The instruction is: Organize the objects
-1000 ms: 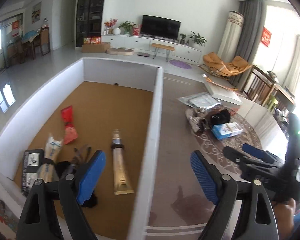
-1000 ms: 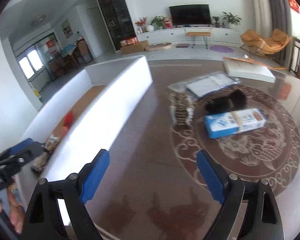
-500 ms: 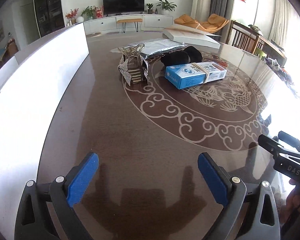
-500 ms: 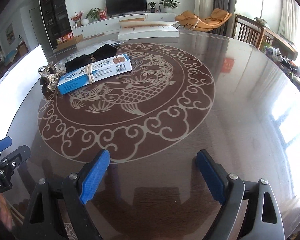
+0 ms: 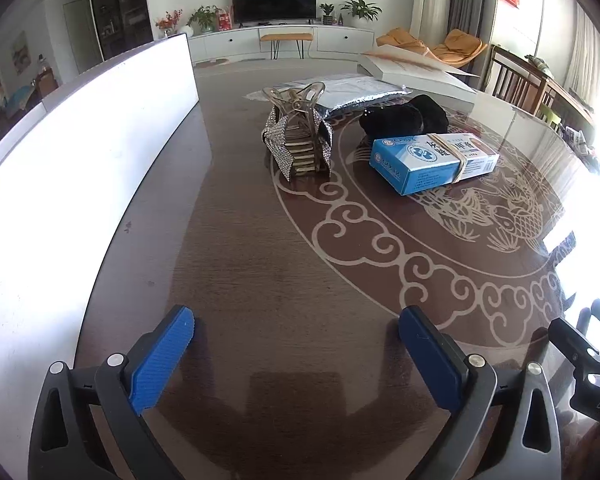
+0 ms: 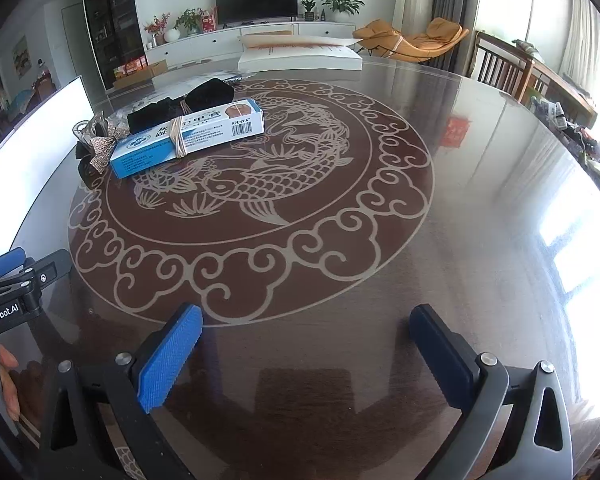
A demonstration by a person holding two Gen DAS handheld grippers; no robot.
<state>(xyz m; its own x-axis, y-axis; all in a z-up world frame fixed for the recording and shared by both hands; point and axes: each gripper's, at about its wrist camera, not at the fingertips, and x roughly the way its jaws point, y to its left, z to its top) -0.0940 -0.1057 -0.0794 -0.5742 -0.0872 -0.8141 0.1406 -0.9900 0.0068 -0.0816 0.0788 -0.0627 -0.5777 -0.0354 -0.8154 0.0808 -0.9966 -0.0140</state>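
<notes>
- Blue box (image 5: 434, 158), banded with a rubber band (image 5: 456, 156), is lying flat on the round table (image 5: 260, 280), well ahead of my two claws and waiting to be sorted.
- I am holding my left claw (image 5: 296, 348) spread wide with nothing between its blue pads (image 5: 162, 354), hovering low over bare wood.
- I am opening my right claw (image 6: 306, 346) too, its jaws parting on empty air above the table's carved ring.
- Judging by the layout, I am lining up both claws for a first pick from the cluster ahead.
- Seen from my left claw, the box is running its long axis left to right, its near end angling toward me.
- Just left of it, a rhinestone hair clip (image 5: 298, 136) is standing upright; behind it a black cloth item (image 5: 408, 118) is touching the box.
- Along my left side the white bin wall (image 5: 80, 160) is standing, presumably where the pieces are going.
</notes>
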